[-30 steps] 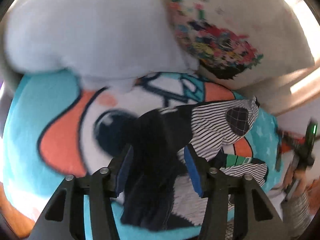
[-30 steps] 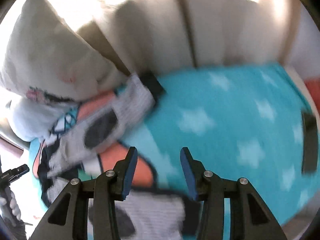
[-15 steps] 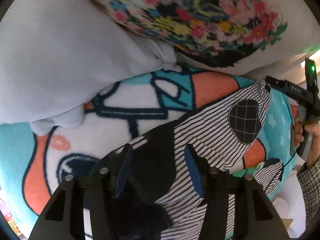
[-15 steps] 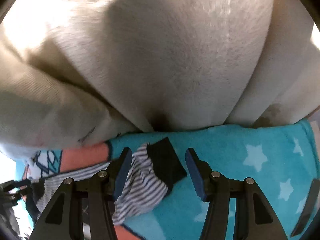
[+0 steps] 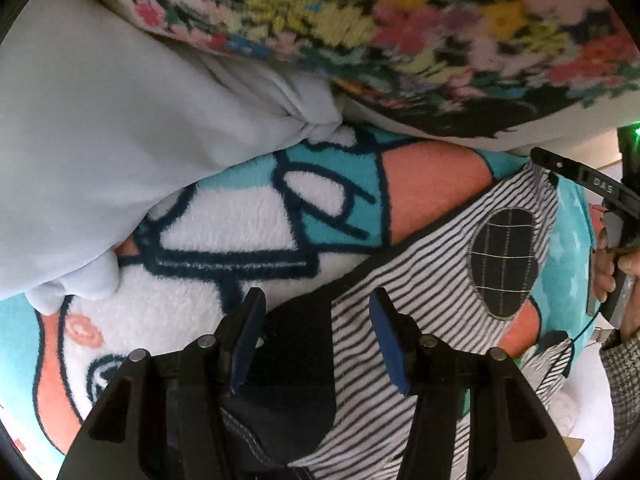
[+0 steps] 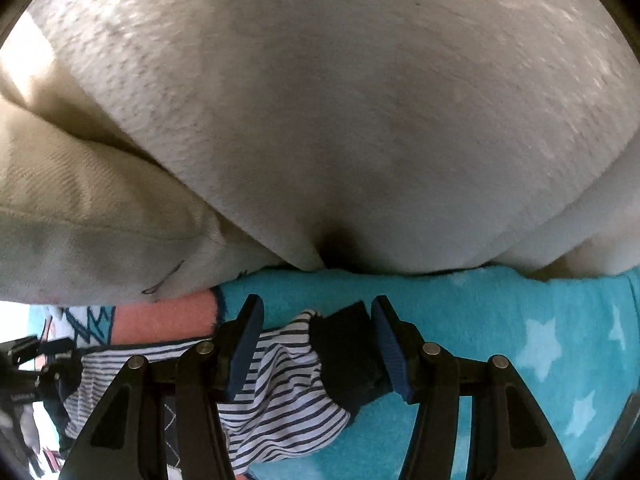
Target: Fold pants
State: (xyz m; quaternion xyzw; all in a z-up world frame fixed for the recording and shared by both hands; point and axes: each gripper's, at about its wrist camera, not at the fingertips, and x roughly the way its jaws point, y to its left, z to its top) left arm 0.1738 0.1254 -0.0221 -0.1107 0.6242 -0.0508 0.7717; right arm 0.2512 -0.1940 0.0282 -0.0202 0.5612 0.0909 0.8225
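Observation:
Small black-and-white striped pants (image 5: 432,280) with a dark checked knee patch (image 5: 502,262) lie on a colourful fleece blanket (image 5: 256,224). My left gripper (image 5: 316,340) is open, its jaws on either side of the black waistband (image 5: 296,364). My right gripper (image 6: 316,344) is open, its jaws on either side of the black leg cuff (image 6: 346,354) and striped leg end (image 6: 276,396). The right gripper also shows in the left wrist view, at the right edge (image 5: 580,184).
A pale grey pillow (image 5: 120,128) and a floral cushion (image 5: 400,24) lie just beyond the waistband. A beige sofa back cushion (image 6: 340,120) rises close behind the cuff. The blanket is teal with white stars (image 6: 540,344) on the right.
Both grippers have moved forward and lower onto the pants: the left from over the bunched dark middle to the waistband, the right from the open blanket to the leg cuff.

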